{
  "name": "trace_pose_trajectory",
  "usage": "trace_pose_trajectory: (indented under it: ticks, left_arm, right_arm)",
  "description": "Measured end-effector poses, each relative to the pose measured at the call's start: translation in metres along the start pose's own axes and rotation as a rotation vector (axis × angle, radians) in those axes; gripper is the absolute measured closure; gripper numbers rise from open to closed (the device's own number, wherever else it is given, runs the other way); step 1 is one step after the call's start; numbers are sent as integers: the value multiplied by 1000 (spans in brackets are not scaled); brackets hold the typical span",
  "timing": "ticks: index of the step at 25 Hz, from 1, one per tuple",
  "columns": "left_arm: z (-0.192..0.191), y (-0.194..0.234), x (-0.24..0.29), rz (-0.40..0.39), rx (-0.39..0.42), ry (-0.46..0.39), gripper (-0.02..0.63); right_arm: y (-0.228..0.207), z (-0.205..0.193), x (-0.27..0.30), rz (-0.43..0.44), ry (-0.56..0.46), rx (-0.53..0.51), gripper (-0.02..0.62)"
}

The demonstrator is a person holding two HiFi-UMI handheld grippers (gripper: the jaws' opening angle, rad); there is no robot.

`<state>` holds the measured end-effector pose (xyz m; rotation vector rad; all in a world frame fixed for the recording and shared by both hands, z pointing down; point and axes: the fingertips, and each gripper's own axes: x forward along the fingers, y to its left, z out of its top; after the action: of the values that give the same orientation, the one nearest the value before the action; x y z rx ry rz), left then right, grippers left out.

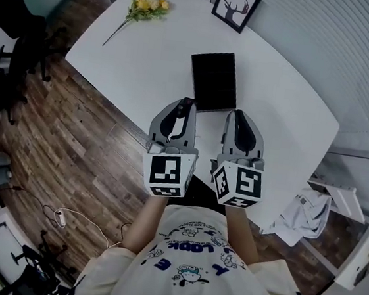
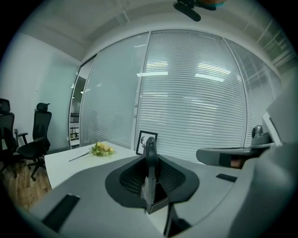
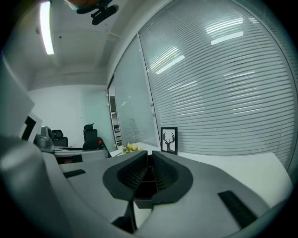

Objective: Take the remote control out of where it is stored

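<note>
A slim dark remote control stands on edge between the jaws of my left gripper, which is shut on it. In the head view the remote control shows as a dark sliver at the tips of the left gripper, just off the near left corner of an open black box on the white table. My right gripper hovers at the box's near right corner. Its jaws are together with nothing between them; past the right gripper lies the black box.
A framed deer picture stands at the table's far edge and a yellow flower sprig lies at the far left. Black office chairs stand on the wood floor to the left. A white rack is at the right.
</note>
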<state>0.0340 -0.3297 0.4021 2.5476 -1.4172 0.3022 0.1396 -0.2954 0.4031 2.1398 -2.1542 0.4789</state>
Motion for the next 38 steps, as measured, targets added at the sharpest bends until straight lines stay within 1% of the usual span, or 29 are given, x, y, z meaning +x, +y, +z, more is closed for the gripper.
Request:
trace_pose_trajectory:
  ticks: [8,16,27,38]
  left_arm:
    - [6,21,-34,76,-7,-18,537]
    - [1,44,-52,132,-31,-19,535]
    - [5,53,-53,140,-34,-31,537]
    - [9,47,-51,131,-31,-37,535]
  right_arm:
    - [28,6,-10,54,-17,-8,546]
    - [54,5,-8,98,-11,-42,547]
    - [66,9,-4,109,-16,-72,548]
    - [65,13,-5,105,-21,-66,548]
